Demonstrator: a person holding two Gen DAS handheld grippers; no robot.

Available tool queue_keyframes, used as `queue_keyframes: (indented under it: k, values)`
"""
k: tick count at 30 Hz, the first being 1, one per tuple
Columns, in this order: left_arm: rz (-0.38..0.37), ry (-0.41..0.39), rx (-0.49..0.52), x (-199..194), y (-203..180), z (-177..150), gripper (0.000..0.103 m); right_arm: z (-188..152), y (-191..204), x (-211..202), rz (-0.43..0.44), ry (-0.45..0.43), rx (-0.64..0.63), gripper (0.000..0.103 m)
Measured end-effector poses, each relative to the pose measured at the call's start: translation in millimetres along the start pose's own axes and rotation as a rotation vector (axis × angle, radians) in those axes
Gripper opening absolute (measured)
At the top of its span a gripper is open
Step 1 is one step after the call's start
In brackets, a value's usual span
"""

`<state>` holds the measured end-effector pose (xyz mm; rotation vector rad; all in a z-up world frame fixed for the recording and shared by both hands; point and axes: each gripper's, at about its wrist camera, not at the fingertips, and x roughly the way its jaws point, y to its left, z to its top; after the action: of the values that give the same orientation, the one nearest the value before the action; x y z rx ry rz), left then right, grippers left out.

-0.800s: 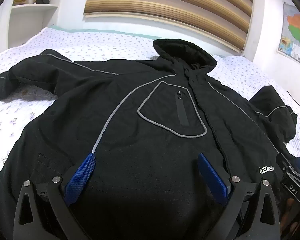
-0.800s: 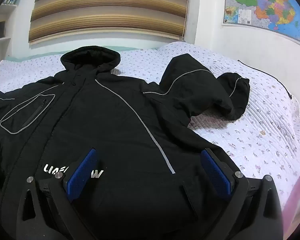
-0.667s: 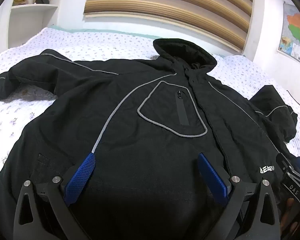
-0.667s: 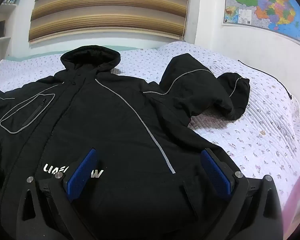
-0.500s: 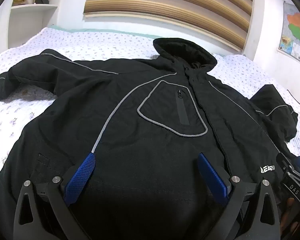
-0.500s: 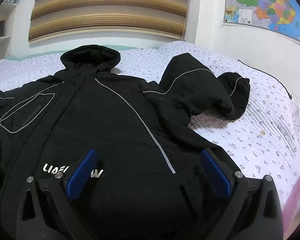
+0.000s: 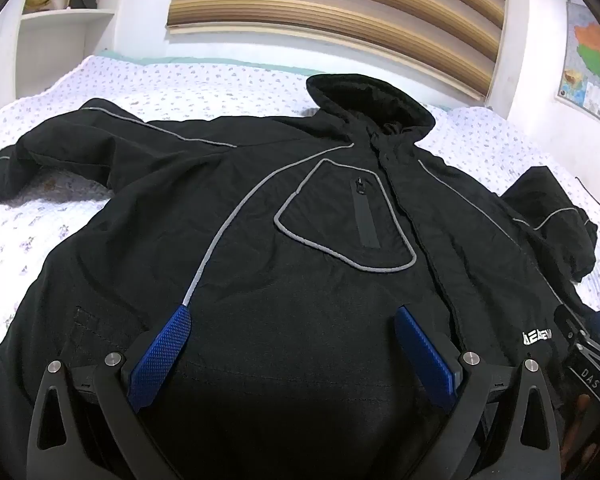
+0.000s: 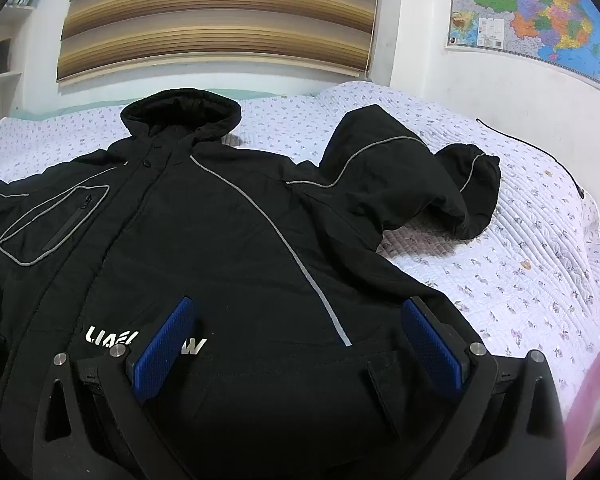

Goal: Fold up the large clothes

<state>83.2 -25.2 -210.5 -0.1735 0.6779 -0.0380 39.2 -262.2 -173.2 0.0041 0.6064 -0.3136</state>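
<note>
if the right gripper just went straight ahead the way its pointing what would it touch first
Most likely the black jacket itself. The right gripper is open, fingers spread over the lower front near the white logo lettering, aimed up the body toward the hood. Depth is unclear, so how soon it touches is uncertain.

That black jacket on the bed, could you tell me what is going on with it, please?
A person is about to fold it, holding a hand-held gripper in each hand. The black jacket lies spread out, front up, on the flowered bedspread, hood toward the wall. The left hand-held gripper and the right hand-held gripper are both open over the jacket's lower part, gripping nothing. No fold has been made yet; the sleeve on the right is bunched up.
</note>
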Motion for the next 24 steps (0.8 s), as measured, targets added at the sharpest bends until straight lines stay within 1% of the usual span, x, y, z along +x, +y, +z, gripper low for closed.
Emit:
queue_keyframes:
  k: [1, 5, 7, 11, 13, 14, 16, 19, 21, 22, 24]
  values:
    - [0.002, 0.001, 0.002, 0, 0, 0, 0.101, 1, 0, 0, -0.002, -0.017, -0.001, 0.103]
    - [0.002, 0.002, 0.002, 0, 0, -1, 0.101, -1, -1, 1, -0.004, -0.022, -0.005, 0.103]
    - [0.003, 0.002, 0.002, 0, 0, -1, 0.101, -1, 0, 1, -0.007, -0.044, -0.005, 0.103]
    - [0.001, 0.002, 0.001, 0, 0, -1, 0.101, 1, 0, 2, -0.013, -0.055, -0.005, 0.103]
    - [0.000, 0.002, 0.000, 0, 0, -1, 0.101, 2, 0, 1, -0.033, -0.053, -0.002, 0.103]
    - [-0.002, 0.004, -0.001, 0, 0, 0, 0.101, 3, 0, -4, -0.058, -0.056, 0.003, 0.103]
    - [-0.010, 0.024, -0.008, -2, 1, 3, 0.101, 8, 2, -14, -0.061, -0.057, 0.001, 0.103]
    - [-0.043, 0.058, -0.034, -14, 11, 16, 0.101, 26, 14, -39, 0.038, -0.057, -0.011, 0.103]
    - [-0.025, 0.054, -0.055, -29, 24, 26, 0.101, 44, 28, -56, 0.120, -0.056, -0.010, 0.103]
    - [-0.004, 0.049, -0.067, -39, 36, 36, 0.101, 54, 36, -62, 0.160, -0.054, -0.007, 0.103]
    - [0.016, 0.051, -0.089, -52, 63, 54, 0.101, 74, 51, -66, 0.248, -0.024, 0.027, 0.103]
